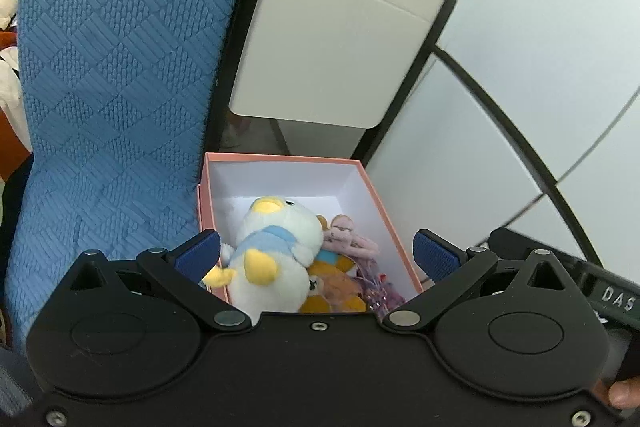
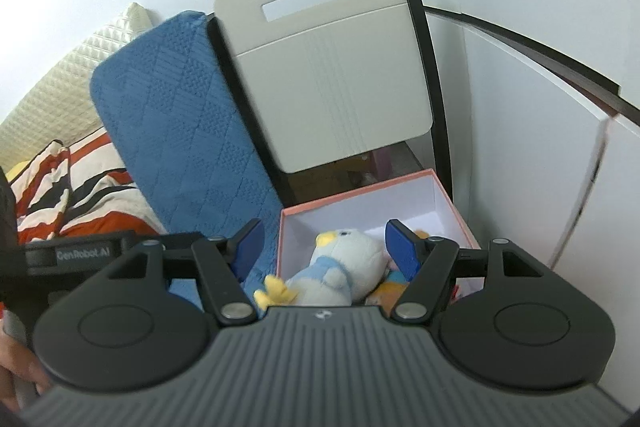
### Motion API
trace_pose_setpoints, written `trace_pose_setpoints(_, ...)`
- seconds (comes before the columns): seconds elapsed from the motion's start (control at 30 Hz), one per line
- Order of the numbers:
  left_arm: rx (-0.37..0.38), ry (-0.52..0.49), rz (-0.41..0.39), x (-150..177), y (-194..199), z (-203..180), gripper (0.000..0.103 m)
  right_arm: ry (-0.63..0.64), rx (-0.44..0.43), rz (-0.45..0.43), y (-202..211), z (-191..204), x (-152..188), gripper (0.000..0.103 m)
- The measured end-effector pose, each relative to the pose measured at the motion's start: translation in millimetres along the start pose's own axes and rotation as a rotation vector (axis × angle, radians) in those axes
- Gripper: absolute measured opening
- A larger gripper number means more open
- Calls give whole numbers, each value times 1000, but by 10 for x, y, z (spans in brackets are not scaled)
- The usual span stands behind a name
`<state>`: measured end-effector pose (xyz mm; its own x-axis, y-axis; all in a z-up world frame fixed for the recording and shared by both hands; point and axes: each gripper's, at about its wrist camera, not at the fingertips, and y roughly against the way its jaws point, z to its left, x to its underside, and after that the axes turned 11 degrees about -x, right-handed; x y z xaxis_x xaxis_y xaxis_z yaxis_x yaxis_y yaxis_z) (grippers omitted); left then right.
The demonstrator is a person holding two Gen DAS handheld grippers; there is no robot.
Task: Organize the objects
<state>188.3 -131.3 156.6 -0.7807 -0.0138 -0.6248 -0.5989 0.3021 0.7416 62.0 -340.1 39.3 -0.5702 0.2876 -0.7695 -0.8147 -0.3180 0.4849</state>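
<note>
While both my left tongs (image 1: 316,251) and right tongs (image 2: 324,247) hover spread wide and empty, the penguin plush (image 1: 276,251) lies in the pink box (image 1: 280,159); next I judge another stray toy needs fetching.

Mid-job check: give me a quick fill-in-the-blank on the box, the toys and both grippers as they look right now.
1. The white plush bird lies inside the ____ box.
2. Both the left gripper and the right gripper have their jaws ____.
3. The bird wears a light ____ scarf.
4. Left of the box stands a ____ quilted cushion.

Missing words: pink; open; blue; blue
</note>
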Motion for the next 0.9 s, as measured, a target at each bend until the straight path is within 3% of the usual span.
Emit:
trace_pose_setpoints(0.3,30,-16,-29,369,454,225,103,-10,15,15,251,289,460,69)
trace_pose_setpoints(0.6,31,-35,-59,684,612,419,103,-43,34,44,226,333,866,69)
trace_pose_setpoints(0.77,12,-37,-87,799,640,536,103,24,70,21,171,415,1042,69)
trace_pose_setpoints(0.9,8,-41,-101,855,650,618,103,-16,54,16,90,400,1136,69)
